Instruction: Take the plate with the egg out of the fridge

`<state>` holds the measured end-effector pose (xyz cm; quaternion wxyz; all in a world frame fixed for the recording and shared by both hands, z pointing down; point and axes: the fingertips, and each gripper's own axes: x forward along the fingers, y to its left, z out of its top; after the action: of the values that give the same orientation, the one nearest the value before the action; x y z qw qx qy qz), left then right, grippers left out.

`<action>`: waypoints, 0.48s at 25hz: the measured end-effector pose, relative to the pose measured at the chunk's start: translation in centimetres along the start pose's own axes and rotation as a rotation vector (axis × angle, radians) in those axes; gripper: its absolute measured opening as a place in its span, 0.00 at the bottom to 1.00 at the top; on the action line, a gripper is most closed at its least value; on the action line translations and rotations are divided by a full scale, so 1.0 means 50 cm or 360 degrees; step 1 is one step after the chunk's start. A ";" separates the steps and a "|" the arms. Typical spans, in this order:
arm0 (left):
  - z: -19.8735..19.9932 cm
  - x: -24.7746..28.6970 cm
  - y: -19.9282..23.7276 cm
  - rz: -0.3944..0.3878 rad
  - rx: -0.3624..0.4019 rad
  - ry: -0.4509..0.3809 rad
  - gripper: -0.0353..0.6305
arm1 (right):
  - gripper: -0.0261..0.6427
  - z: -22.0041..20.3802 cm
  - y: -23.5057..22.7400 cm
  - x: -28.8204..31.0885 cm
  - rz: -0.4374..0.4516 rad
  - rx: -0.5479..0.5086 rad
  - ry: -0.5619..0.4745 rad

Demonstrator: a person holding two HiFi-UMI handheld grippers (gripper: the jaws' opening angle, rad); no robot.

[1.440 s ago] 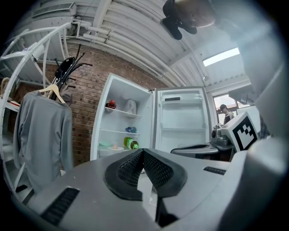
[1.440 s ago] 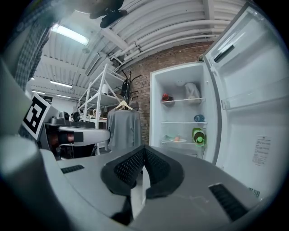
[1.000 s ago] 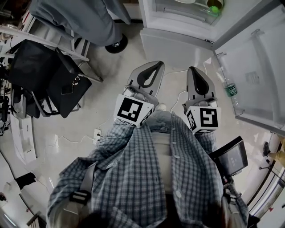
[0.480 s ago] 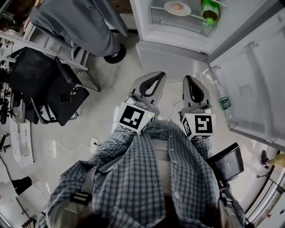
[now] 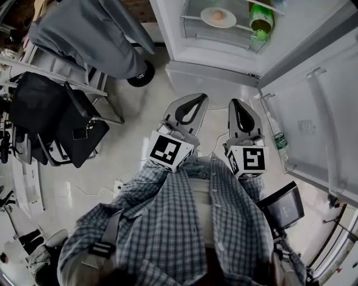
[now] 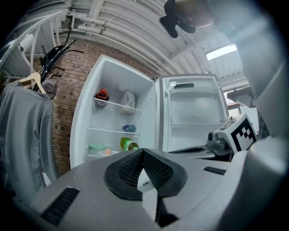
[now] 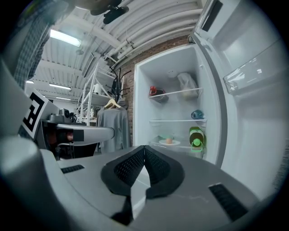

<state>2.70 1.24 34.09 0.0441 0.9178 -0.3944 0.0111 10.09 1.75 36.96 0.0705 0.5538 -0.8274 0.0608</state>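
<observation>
A white plate [image 5: 218,18] with a pale egg [image 5: 218,14] on it sits on the lowest shelf of the open fridge [image 5: 193,39]. The same plate [image 7: 169,142] and egg [image 7: 169,140] show in the right gripper view, and the plate [image 6: 106,152] in the left gripper view. My left gripper [image 5: 197,98] and right gripper [image 5: 240,104] are held close to my chest, side by side, well short of the fridge. Both are shut with nothing between the pads. The left gripper [image 6: 143,151] and right gripper [image 7: 145,147] point at the fridge.
A green bottle [image 5: 259,19] lies beside the plate on the same shelf. The fridge door [image 5: 313,106] stands open to the right with a water bottle [image 5: 279,142] in its rack. A grey garment [image 5: 95,31] hangs at left above a black chair [image 5: 56,111]. Upper shelves hold a red item [image 7: 153,91] and a bag [image 7: 187,84].
The view has moved toward the fridge: the plate with the egg and the green bottle have come into sight at the top. Both grippers stay shut and side by side.
</observation>
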 end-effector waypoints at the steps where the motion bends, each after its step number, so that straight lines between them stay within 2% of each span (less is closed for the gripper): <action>1: -0.001 0.012 0.011 -0.0002 -0.0003 -0.0002 0.06 | 0.05 0.003 -0.004 0.014 0.0001 -0.0010 -0.0001; 12: 0.014 0.156 0.130 -0.0108 0.0013 -0.0014 0.06 | 0.05 0.040 -0.079 0.183 -0.0096 -0.0094 0.0031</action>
<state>3.34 -8.92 34.27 0.0390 0.9309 -0.3632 0.0071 10.21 -8.41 36.77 0.0966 0.5756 -0.8110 0.0394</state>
